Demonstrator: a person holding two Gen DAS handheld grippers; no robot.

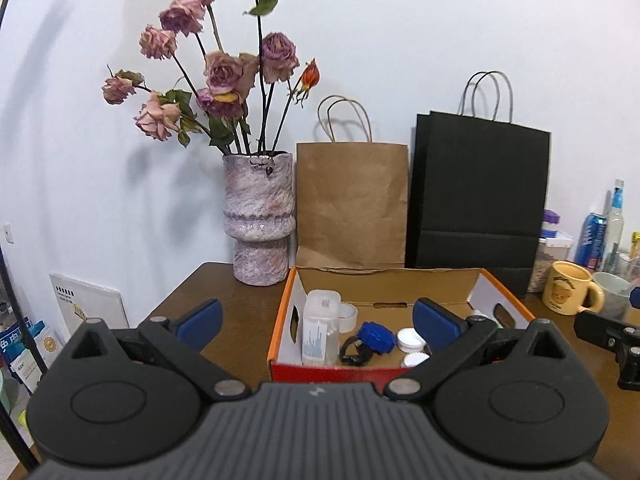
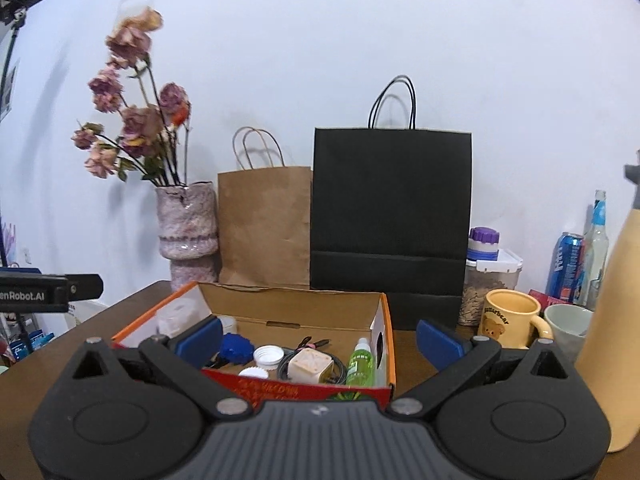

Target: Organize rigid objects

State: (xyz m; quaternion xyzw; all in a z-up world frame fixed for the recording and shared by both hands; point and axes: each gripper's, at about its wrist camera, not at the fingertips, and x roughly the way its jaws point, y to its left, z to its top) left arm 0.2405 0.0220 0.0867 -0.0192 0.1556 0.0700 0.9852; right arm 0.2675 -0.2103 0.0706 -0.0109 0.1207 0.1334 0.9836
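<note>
An open cardboard box [image 1: 448, 284] with orange rim and red front sits on the brown table; it also shows in the right wrist view [image 2: 304, 304]. Inside lie a clear plastic container [image 1: 320, 326], a tape roll [image 1: 349, 316], a blue round piece [image 1: 376, 337], white caps [image 1: 411, 339], a cream cube with cable [image 2: 310, 365] and a green spray bottle [image 2: 361, 362]. My left gripper [image 1: 318, 322] is open and empty, in front of the box. My right gripper [image 2: 318, 338] is open and empty, in front of the box's right part.
A vase of dried roses [image 1: 260, 216], a brown paper bag [image 1: 352, 204] and a black paper bag [image 2: 390, 224] stand behind the box. A yellow mug [image 2: 510, 318], white cup [image 2: 568, 324], food jar [image 2: 490, 276], can [image 2: 568, 264], bottles and a tan bottle [image 2: 612, 332] crowd the right.
</note>
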